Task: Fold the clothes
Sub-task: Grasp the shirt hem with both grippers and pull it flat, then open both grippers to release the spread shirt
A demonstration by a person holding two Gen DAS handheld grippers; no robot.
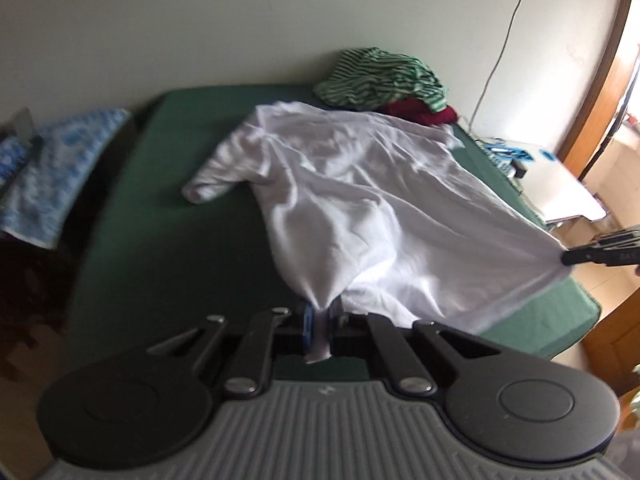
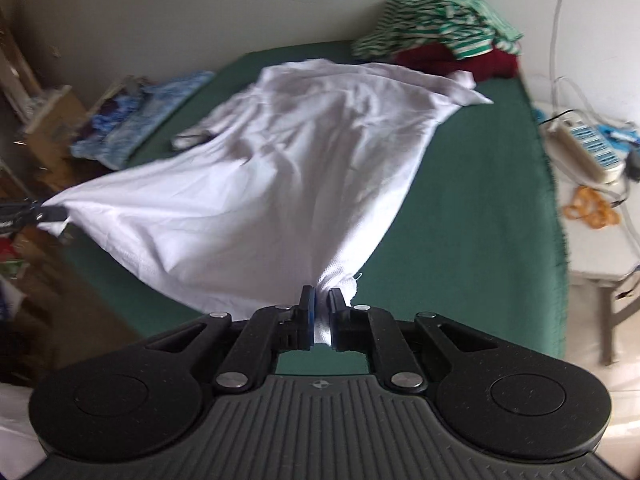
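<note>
- White T-shirt (image 1: 360, 200): it lies spread over the green bed (image 1: 168, 208), collar end toward the wall and hem toward me, with the hem lifted off the sheet because I hold both of its bottom corners.
- My left hand-held gripper (image 1: 320, 320) is clamped on one hem corner; a bunch of white cloth is pinched between the blue-padded fingers (image 1: 307, 322) and a tail of it hangs through behind them.
- My right hand-held gripper (image 2: 322, 304) is closed on the other hem corner in the same way, the fabric gathered into a tight knot at the fingertips.
- I keep the two corners well apart so the hem pulls into a straight edge; the cloth between them is fairly taut, though wrinkles run up the body.
- One short sleeve (image 1: 208, 188) sticks out flat to the side on the sheet, and the other (image 2: 466, 92) lies near the far pile, so I judge the shirt is being laid out flat and no fold is made yet.
- A green-and-white striped garment (image 1: 380, 76) sits on a dark red garment (image 1: 424, 114) at the far corner of the bed, touching or just beside the shirt's shoulder; I take them as waiting for their turn.
- A blue patterned cloth (image 1: 60, 168) lies off the bed's other side, apart from the shirt.
- Risk as I see it: both grips take only a small bunch of cloth, so a sharp tug could slip a corner free.
</note>
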